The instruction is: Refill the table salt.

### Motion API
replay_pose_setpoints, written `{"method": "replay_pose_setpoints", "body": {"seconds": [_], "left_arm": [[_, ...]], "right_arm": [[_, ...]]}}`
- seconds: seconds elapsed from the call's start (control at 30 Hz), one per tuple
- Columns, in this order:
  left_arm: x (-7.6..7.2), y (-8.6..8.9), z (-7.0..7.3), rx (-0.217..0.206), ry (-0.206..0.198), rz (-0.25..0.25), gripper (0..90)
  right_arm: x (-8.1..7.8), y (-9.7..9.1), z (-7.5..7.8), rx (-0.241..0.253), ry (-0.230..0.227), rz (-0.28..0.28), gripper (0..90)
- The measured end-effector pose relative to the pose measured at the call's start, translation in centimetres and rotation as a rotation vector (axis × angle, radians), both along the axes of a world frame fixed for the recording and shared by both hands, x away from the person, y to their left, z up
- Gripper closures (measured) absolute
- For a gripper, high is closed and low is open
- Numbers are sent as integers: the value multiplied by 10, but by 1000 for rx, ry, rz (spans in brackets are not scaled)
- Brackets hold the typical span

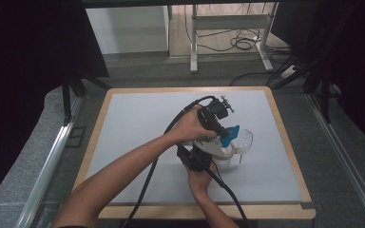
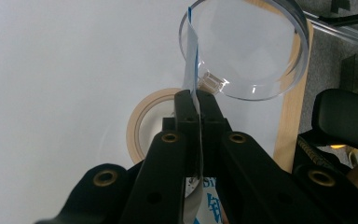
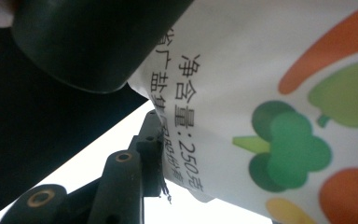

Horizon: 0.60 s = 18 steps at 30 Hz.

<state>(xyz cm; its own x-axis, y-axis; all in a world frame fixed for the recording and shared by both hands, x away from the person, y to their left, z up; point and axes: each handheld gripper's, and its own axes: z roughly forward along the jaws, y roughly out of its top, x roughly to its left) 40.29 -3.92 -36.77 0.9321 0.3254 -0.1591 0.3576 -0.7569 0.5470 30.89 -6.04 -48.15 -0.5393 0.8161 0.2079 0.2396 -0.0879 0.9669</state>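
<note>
Left tongs [image 2: 196,109] clamped on edge of thin white printed plastic bag [image 2: 192,74], held over clear round plastic dish [image 2: 279,88] and beige tape roll [image 2: 137,122], mid-right on grey bench [image 1: 138,118]. Right tongs [image 3: 156,154] pinched on same bag's edge, vegetable print and "250" text visible. Both hands close together, bag between them
</note>
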Motion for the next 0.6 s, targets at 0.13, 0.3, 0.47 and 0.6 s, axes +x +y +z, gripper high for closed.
{"method": "replay_pose_setpoints", "body": {"seconds": [0.13, 0.3, 0.47, 0.6], "left_arm": [[0, 0, 0, 1, 0, -1, 900], [0, 0, 1, 0, 0, -2, 900], [1, -1, 2, 2, -1, -5, 900], [1, -1, 2, 2, 1, -5, 900]], "right_arm": [[0, 0, 0, -1, -2, -2, 607], [1, 0, 0, 3, -2, -4, 609], [1, 0, 1, 1, -6, -7, 610], [1, -1, 2, -1, -7, -8, 611]]}}
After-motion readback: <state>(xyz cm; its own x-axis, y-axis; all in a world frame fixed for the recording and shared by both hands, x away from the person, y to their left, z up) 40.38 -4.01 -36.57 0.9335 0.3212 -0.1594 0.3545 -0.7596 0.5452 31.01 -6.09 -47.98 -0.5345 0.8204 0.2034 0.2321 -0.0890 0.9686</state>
